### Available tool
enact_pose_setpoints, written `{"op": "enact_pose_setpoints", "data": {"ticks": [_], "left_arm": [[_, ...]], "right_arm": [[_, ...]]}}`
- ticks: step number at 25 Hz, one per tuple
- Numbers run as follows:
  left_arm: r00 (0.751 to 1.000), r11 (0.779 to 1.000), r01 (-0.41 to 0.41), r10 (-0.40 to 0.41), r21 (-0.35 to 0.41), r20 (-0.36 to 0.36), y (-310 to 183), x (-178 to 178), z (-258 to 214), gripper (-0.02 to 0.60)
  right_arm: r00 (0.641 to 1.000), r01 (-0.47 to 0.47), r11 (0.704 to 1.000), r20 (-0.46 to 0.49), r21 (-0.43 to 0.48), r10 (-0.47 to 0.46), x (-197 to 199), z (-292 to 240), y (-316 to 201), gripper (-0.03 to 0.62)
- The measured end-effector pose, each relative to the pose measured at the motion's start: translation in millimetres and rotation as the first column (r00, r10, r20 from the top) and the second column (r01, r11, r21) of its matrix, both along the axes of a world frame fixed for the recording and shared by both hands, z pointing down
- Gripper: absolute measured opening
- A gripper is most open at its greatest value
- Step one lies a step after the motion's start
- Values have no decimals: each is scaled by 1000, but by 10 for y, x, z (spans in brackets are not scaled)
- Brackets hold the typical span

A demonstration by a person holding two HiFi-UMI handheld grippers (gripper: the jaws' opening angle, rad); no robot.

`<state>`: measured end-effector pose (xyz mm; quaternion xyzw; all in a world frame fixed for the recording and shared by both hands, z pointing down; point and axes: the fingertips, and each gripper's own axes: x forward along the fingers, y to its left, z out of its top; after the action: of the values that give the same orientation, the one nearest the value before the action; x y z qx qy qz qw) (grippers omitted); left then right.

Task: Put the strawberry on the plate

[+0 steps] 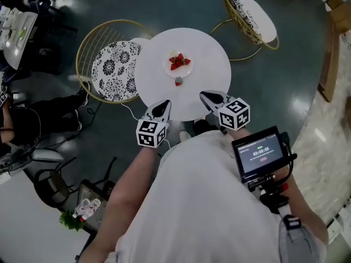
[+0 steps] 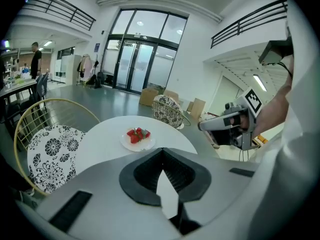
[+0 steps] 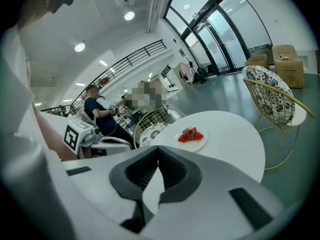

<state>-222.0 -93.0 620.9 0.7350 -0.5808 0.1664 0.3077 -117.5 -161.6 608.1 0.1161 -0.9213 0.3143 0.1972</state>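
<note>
While several strawberries (image 1: 177, 60) sit on the plate (image 1: 168, 69), one small red piece (image 1: 179, 81), likely a last strawberry, lies on the tabletop (image 1: 211, 59) just beside the plate's near rim. The task looks nearly done, with that one left to move. The left gripper (image 1: 164, 105) and right gripper (image 1: 205, 96) hover by the tabletop's near edge, fingers clenched on nothing.

I'm seeing the plate (image 1: 171, 70) sitting mid-table (image 1: 211, 64), strawberries (image 1: 179, 61) lying on it, a small piece (image 1: 179, 81) just before it. One chair (image 1: 109, 67) is standing left, another (image 1: 249, 12) behind-right. Left gripper (image 1: 166, 103) and right gripper (image 1: 204, 95) are hovering at the near edge.
</note>
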Motion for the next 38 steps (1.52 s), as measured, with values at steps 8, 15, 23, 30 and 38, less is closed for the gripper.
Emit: {"op": "enact_pose_setpoints", "data": {"ticks": [8, 15, 23, 30, 38], "left_arm": [[999, 999, -34, 35, -28, 12, -181, 85, 98, 6], [998, 995, -54, 57, -83, 33, -191, 93, 243, 6], [994, 984, -92, 100, -151, 47, -239, 85, 477, 7], [983, 970, -143, 163, -194, 89, -420, 120, 680, 59], [973, 948, -186, 214, -259, 84, -534, 185, 896, 96]], "right_arm": [[1000, -8, 1000, -15, -10, 8, 63, 0, -89, 6], [999, -17, 1000, -27, -23, 17, 79, -17, -105, 6], [998, -35, 999, -50, -42, 33, 144, 19, -93, 6], [997, -57, 998, -56, -37, 55, 186, 44, -173, 6], [992, -98, 994, -77, -38, 95, 322, 103, -202, 7]]}}
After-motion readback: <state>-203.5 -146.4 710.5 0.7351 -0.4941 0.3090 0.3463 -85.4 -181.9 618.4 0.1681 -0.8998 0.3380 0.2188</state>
